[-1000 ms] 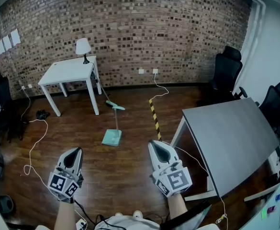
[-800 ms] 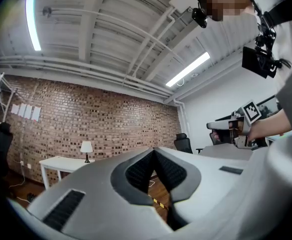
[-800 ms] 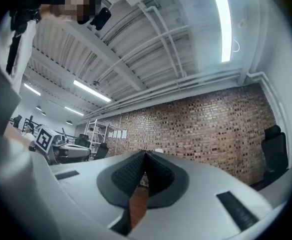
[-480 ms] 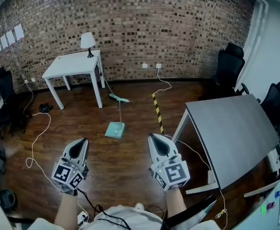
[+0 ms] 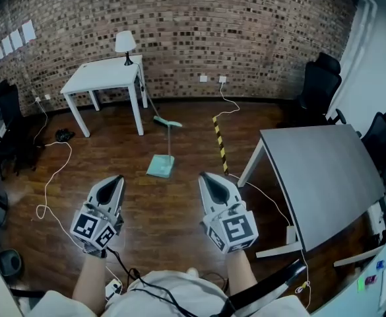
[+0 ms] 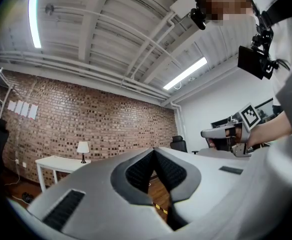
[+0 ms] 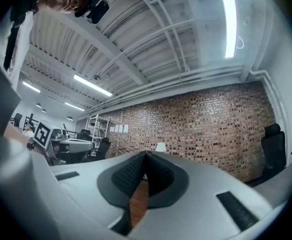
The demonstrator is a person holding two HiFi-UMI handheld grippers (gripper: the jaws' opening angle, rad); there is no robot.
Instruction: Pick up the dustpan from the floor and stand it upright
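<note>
A pale green dustpan point(image 5: 161, 166) lies flat on the dark wood floor, its thin handle running back toward a green brush head point(image 5: 168, 122) near the white table. My left gripper point(image 5: 116, 180) is shut and empty, well short of the dustpan and left of it. My right gripper point(image 5: 208, 177) is also shut and empty, to the dustpan's right and nearer me. In both gripper views the jaws meet at their tips, left gripper point(image 6: 153, 150) and right gripper point(image 7: 146, 155), with brick wall beyond; the dustpan is hidden there.
A white table point(image 5: 107, 79) with a lamp point(image 5: 125, 43) stands by the brick wall. A large grey table point(image 5: 318, 177) fills the right side. Black chairs point(image 5: 321, 86) sit at the right, cables point(image 5: 54, 180) trail over the floor at left, and yellow-black tape point(image 5: 219, 147) marks the floor.
The view has advanced toward the dustpan, which now sits closer and slightly higher in the picture. Both grippers stay shut; the right one has shifted a little left.
</note>
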